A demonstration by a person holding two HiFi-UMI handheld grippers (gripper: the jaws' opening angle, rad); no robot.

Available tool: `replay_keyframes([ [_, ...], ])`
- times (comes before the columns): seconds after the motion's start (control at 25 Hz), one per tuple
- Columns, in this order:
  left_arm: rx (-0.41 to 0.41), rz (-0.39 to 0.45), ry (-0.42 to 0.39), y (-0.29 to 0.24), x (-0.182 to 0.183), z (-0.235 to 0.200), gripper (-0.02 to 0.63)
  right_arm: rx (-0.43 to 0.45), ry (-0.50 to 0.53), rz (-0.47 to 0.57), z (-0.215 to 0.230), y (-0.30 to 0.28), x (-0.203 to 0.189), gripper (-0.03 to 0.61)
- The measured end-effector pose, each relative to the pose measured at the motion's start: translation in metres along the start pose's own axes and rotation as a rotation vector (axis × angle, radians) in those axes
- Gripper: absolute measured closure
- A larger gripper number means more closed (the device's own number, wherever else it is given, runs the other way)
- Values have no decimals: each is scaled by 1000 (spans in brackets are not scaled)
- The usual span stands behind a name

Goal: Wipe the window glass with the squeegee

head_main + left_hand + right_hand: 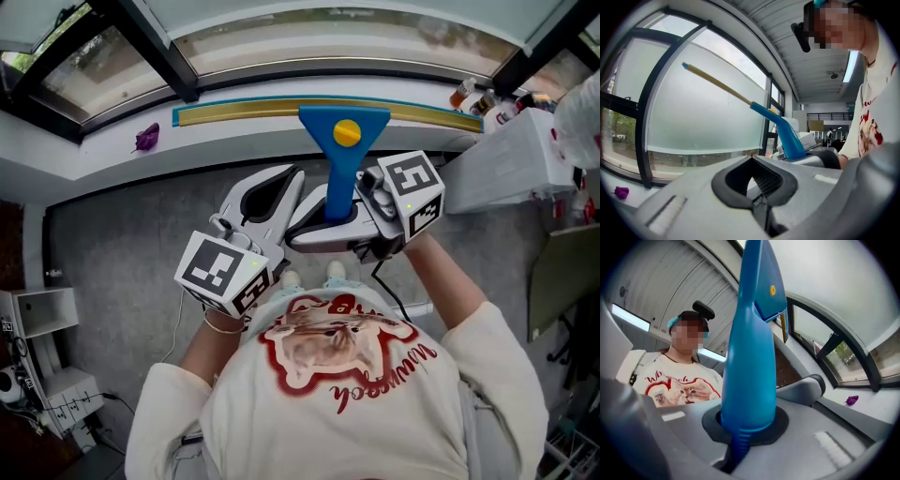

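Right gripper [334, 221] is clamped on the lower end of the blue squeegee [342, 155] handle. The right gripper view shows the handle rising straight out from between the pads, jaws narrow and tight on it [746, 430]. The squeegee [751, 357] stands up and away from the person, and its long brass-coloured blade with a teal edge runs crosswise at the top, held up at the frosted window glass [356, 37]. Whether the blade edge actually presses on the pane can't be told from these views. In the left gripper view the squeegee [786, 131] is off to the right, with the blade slanting up-left in front of the window glass [703, 117]. Left gripper [284, 180] sits just beside the right one on its left, pointing the same way toward the window. Its jaws are closed together with nothing between them [757, 190] — not touching the squeegee. A small purple thing [146, 138] lies on the white sill [84, 164], well left of the blade, and also shows at the corner of the left gripper view [620, 192] and in the right gripper view [851, 400]. A white box [511, 164] stands at the right end of the sill, with a few bottles [473, 97] behind it. The person wears a white shirt with a red cat print [337, 361].
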State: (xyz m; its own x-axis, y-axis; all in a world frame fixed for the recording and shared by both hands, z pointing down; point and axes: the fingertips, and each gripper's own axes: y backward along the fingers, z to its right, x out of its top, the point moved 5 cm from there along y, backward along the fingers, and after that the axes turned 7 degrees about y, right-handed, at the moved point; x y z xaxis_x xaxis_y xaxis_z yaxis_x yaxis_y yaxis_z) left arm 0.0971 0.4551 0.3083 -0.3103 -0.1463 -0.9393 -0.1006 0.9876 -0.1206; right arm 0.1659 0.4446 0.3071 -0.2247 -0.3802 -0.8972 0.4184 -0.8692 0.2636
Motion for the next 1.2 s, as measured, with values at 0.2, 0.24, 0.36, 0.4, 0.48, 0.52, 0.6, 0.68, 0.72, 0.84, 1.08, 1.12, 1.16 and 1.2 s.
replay_keyframes([
  [0.2,-56,-12,-8,1,2,-3,609,-53,13,-41,3,6,-2,552],
  [0.24,-69,-16,-5,1,4,-6,609,-48,14,-56,2,6,-2,551],
  [0.36,-88,-26,-8,4,14,-12,573,-32,4,-80,1,4,-4,552],
  [0.4,-106,-25,3,4,17,-12,563,-30,-3,-82,2,4,-6,552],
  [0.48,-164,-20,46,4,21,-11,555,-27,-20,-75,3,5,-9,552],
  [0.52,-194,-20,63,3,23,-10,551,-25,-26,-70,4,6,-9,552],
  [0.6,-251,-28,78,-2,26,-5,546,-23,-34,-71,5,10,-12,552],
  [0.68,-335,-36,97,-7,27,1,541,-15,-42,-86,6,13,-16,552],
  [0.72,-392,-41,116,-10,27,5,538,-8,-46,-92,7,14,-19,551],
  [0.84,-552,-61,198,-15,28,13,492,10,-51,-91,10,12,-24,551],
  [1.08,-574,-101,224,-28,26,20,465,-6,-59,-108,15,14,-33,551],
  [1.12,-566,-107,225,-31,26,20,465,-10,-62,-106,16,15,-34,551],
  [1.16,-561,-111,231,-34,25,20,465,-15,-64,-103,17,16,-35,551],
  [1.2,-560,-113,241,-37,25,21,465,-19,-64,-100,18,17,-35,551],
])
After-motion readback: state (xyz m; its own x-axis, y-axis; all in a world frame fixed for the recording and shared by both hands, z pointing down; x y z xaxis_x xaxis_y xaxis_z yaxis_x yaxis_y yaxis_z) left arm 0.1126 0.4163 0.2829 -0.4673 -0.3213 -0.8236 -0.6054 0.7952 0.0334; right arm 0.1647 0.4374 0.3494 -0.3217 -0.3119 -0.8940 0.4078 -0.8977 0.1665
